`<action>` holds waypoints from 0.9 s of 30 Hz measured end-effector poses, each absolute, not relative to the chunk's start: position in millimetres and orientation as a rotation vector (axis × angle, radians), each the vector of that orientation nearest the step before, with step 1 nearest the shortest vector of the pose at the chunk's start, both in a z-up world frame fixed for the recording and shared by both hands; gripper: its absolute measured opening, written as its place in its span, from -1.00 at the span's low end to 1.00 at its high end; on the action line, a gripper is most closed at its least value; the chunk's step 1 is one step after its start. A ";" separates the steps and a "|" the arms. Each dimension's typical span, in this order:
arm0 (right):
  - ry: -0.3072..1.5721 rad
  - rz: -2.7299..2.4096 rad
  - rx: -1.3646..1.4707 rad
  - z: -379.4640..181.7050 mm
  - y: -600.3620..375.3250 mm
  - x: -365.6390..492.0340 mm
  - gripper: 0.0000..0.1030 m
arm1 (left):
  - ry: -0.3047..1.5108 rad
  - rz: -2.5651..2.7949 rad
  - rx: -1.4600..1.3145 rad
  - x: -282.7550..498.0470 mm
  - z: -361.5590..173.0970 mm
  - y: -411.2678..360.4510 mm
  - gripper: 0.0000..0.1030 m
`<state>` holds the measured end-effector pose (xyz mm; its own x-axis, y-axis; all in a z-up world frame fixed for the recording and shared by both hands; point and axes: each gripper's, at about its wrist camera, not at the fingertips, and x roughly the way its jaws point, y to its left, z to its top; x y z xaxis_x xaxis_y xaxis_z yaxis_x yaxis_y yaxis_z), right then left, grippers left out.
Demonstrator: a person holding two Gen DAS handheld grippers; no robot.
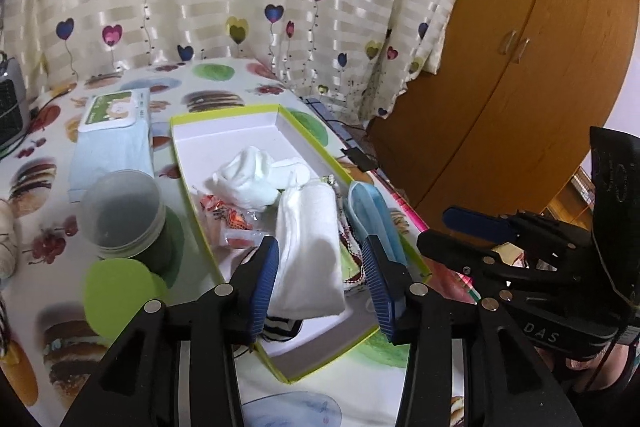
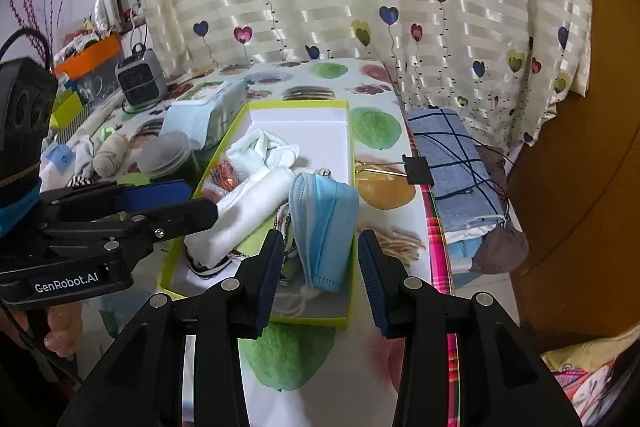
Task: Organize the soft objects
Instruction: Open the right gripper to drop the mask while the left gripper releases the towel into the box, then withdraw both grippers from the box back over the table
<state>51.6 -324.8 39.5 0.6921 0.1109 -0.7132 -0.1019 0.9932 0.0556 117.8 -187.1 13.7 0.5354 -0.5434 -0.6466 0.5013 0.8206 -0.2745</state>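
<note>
A shallow box with a lime-green rim (image 1: 182,163) (image 2: 351,163) lies on the table and holds soft items. A rolled white towel (image 1: 308,247) (image 2: 248,203) lies in it. Beside it are a crumpled white cloth (image 1: 248,179) (image 2: 264,151), a folded blue face mask (image 1: 372,215) (image 2: 324,227) and an orange-printed packet (image 1: 224,215) (image 2: 224,175). My left gripper (image 1: 322,267) is open, its fingers either side of the towel's near end. My right gripper (image 2: 320,267) is open, its fingers either side of the mask, not touching it.
A wipes pack (image 1: 114,131) (image 2: 204,111), a lidded grey jar (image 1: 122,211) (image 2: 168,155), a small heater (image 2: 140,79) and rolled socks (image 2: 110,155) sit left of the box. A folded blue checked cloth (image 2: 456,163) with a binder clip (image 2: 418,169) lies at the table's right edge. A wooden wardrobe (image 1: 520,47) stands right.
</note>
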 end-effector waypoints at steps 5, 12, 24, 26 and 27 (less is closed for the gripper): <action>0.793 0.124 0.054 40.2 -321.6 47.1 -0.22 | 0.771 -0.596 -0.054 109.9 19.7 -176.5 -0.19; 0.779 0.147 0.066 49.0 -306.5 38.1 -0.22 | 0.750 -0.562 -0.053 95.7 26.2 -157.9 -0.19; 0.751 0.222 0.038 58.8 -270.2 26.4 -0.22 | 0.735 -0.503 -0.066 78.6 31.2 -124.8 -0.19; 0.746 0.230 0.040 60.1 -266.5 25.2 -0.21 | 0.735 -0.492 -0.071 75.3 30.8 -118.9 -0.19; 0.745 0.233 0.041 60.5 -264.2 24.8 -0.17 | 0.735 -0.489 -0.072 75.0 30.5 -117.0 -0.19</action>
<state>24.8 -264.2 60.5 0.7105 0.2244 -0.6670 -0.1957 0.9734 0.1191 75.0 -117.0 30.5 0.6351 -0.4522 -0.6262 0.4023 0.8857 -0.2316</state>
